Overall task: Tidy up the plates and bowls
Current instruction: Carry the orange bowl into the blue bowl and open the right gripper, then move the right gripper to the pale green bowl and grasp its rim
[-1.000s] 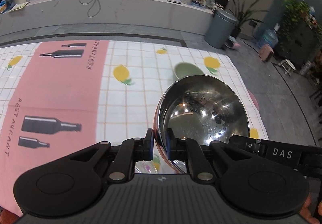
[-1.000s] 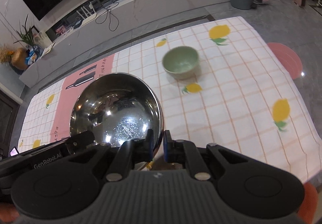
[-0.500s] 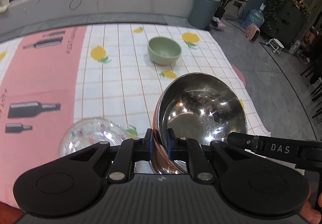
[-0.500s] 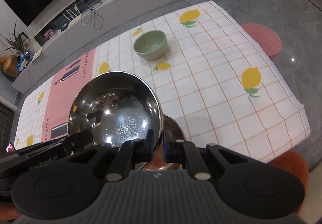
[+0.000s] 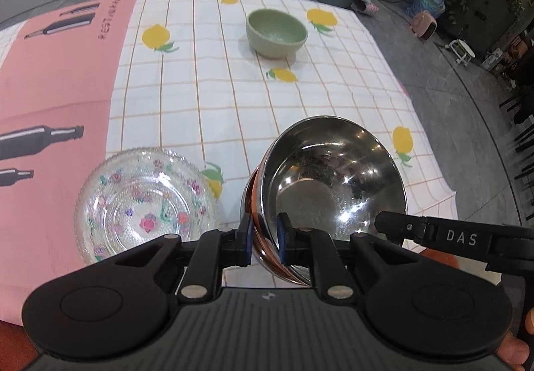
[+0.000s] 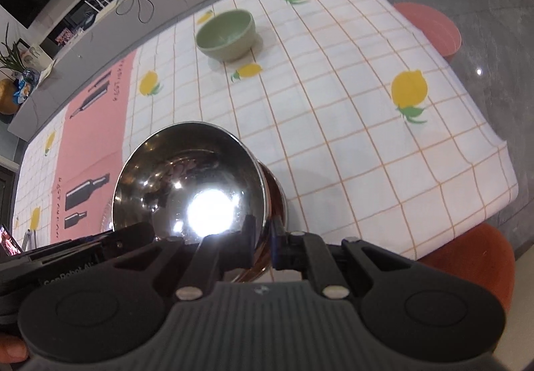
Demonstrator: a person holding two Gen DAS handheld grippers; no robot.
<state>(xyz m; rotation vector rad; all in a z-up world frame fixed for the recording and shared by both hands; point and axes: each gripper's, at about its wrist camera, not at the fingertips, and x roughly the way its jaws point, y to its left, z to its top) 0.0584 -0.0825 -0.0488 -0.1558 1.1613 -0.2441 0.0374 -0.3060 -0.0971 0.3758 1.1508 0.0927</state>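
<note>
A shiny stainless steel bowl (image 5: 330,191) is gripped on opposite sides of its rim by two handheld grippers above the near edge of a table. The left gripper (image 5: 264,236) pinches the rim's left side between its blue-padded fingers, one inside the bowl and one outside; the right gripper (image 6: 262,237) pinches the opposite side of the same steel bowl (image 6: 190,191) the same way. The bowl's mouth faces up and is tilted — a second metal bowl with a coppery outside (image 5: 255,201) sits nested directly beneath it. Just left of them, a clear glass dish with flower patterns (image 5: 143,201) rests upright on the lemon-print checked tablecloth (image 5: 207,104). Farther back, well apart, a pale green bowl (image 5: 276,33) stands upright, mouth up.
</note>
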